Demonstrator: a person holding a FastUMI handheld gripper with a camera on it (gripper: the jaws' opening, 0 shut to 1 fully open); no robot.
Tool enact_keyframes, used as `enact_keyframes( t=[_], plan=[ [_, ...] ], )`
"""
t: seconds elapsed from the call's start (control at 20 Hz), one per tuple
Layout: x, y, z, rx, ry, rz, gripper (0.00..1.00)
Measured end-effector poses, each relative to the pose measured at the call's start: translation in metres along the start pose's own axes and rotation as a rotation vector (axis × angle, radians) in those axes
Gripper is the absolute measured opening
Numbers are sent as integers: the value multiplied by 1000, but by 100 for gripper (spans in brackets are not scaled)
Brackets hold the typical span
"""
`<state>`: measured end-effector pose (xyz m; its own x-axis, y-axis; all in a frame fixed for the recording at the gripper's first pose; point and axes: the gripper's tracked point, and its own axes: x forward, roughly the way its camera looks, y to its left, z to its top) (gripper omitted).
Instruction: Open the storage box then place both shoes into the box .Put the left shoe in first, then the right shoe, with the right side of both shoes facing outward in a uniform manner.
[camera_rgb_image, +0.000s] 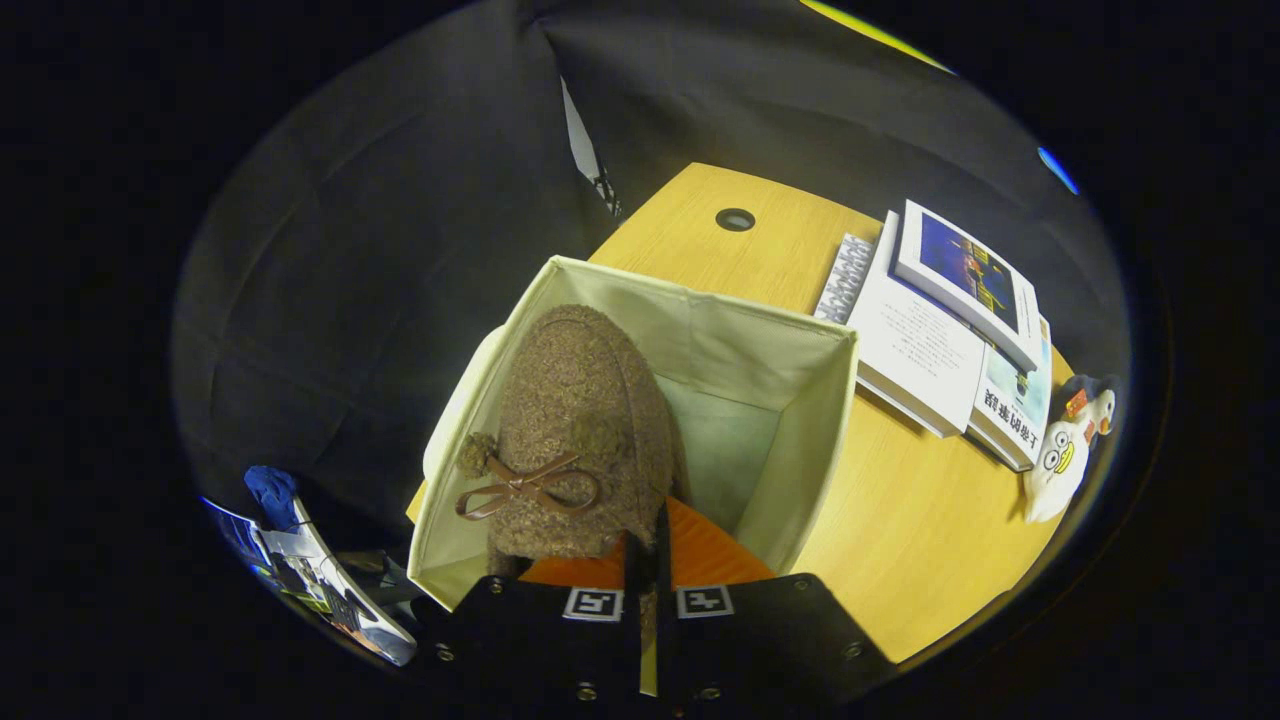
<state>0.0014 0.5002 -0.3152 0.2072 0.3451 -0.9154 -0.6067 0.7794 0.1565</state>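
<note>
A brown fuzzy shoe (585, 420) with a brown bow and pompoms hangs toe-down over the open cream fabric storage box (800, 440). My gripper (648, 565) is shut on the shoe's heel rim, its orange fingers (700, 555) pressed close together around it. The shoe sits toward the box's left wall, partly inside the opening. The pale bottom of the box shows to the right of the shoe. The box stands at the near left corner of the wooden table (900, 530).
A stack of books (950, 320) lies on the table beyond the box to the right, and a white toy figure (1065, 455) is beside them near the table's edge. A round cable hole (735, 219) is at the far side. Some clutter (320, 580) lies low on the left off the table.
</note>
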Motion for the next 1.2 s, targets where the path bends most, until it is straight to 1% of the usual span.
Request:
enact_keyframes(
  t=[0.05, 0.15, 0.25, 0.35, 0.5, 0.6, 0.7, 0.9, 1.0, 1.15, 1.2],
  plan=[
    [-3, -1, 0, -21, -13, -4, 36],
    [-29, -8, 10, -38, -81, -4, 96],
    [-51, -12, 13, -2, -164, 29, 96],
    [-85, -26, 17, 47, -263, 51, 97],
    [-140, -72, 12, 109, -430, -1, 97],
    [-176, -106, 1, 156, -538, -57, 96],
    [-211, -141, -10, 205, -651, -133, 96],
    [-290, -205, -37, 242, -874, -324, 96],
    [-336, -220, -46, 246, -991, -419, 96],
    [-381, -238, -64, 296, -1093, -486, 96],
    [-391, -253, -62, 310, -1121, -502, 96]
  ],
)
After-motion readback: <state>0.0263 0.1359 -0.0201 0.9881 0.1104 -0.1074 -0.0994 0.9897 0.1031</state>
